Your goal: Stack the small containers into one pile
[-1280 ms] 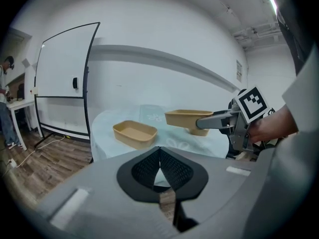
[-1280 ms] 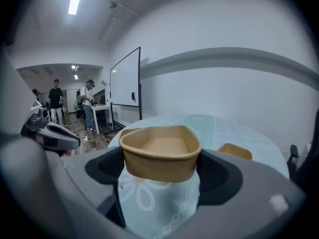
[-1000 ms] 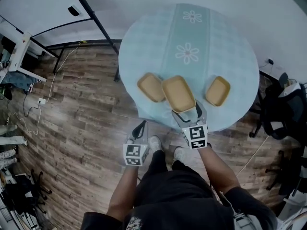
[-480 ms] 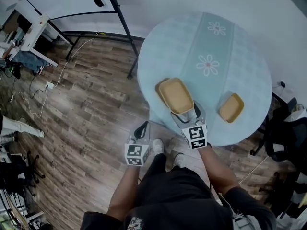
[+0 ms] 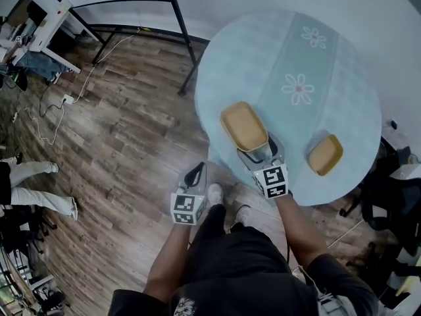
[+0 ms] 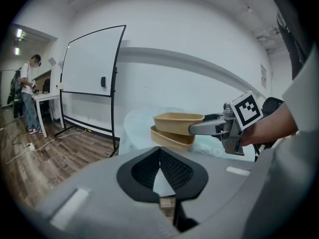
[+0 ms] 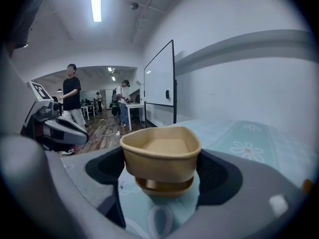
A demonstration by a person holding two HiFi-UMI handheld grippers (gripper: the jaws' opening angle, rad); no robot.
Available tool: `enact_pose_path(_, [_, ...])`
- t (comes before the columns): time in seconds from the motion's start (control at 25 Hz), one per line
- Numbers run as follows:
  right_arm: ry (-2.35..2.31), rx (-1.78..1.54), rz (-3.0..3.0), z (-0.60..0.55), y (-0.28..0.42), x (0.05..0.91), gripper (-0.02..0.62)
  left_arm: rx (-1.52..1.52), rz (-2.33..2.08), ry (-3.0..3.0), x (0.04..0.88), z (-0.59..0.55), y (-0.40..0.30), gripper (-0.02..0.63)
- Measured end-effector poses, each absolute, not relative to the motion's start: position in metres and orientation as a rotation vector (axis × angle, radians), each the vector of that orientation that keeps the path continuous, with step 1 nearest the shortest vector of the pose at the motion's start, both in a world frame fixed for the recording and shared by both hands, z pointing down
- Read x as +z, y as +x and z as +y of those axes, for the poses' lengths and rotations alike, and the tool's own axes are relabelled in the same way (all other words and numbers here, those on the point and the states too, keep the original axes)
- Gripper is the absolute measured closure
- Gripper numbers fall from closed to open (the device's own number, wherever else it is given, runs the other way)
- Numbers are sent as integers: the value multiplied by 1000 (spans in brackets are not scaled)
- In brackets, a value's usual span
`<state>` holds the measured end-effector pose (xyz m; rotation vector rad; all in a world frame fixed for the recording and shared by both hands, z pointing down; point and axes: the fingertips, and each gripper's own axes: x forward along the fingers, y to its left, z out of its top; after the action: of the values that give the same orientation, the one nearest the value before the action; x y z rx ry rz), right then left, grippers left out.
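My right gripper (image 5: 255, 151) is shut on a tan, rounded-rectangular container (image 5: 243, 125) by its near end. The container hangs tilted just above a second tan container (image 6: 169, 137) on the round, pale blue table (image 5: 342, 84). In the right gripper view the held container (image 7: 160, 156) fills the gap between the pads, and the lower container (image 7: 162, 187) shows under it. A third tan container (image 5: 325, 154) lies apart at the table's right. My left gripper (image 5: 195, 175) hovers off the table's near edge over the floor, shut and empty, its pads (image 6: 172, 169) meeting at the tips.
A whiteboard on a black stand (image 6: 89, 78) is beyond the table to the left. A black chair (image 5: 395, 196) stands at the table's right. People stand at desks in the background (image 7: 72, 98). Cables lie on the wooden floor (image 5: 59, 110).
My right gripper carried its container left until it covers the left container. The left gripper drifted a little and stays shut.
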<state>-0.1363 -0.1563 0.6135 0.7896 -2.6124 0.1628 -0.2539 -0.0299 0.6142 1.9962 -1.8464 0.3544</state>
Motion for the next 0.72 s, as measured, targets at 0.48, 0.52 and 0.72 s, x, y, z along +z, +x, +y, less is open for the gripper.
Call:
enact_pose_path(0.48, [731,182,-2622,-165,-145,643,136,348,-1796,1981,634,-38,-254,600])
enact_pose_path(0.52, [720,186,-2622,-165,-146,647,129,349,-1791,1978,635,-37,-253,600])
enact_pose_path(0.72, [692,173,-2599,-164,-147,656,109,356,-1773,1975,638,-36,-252,600])
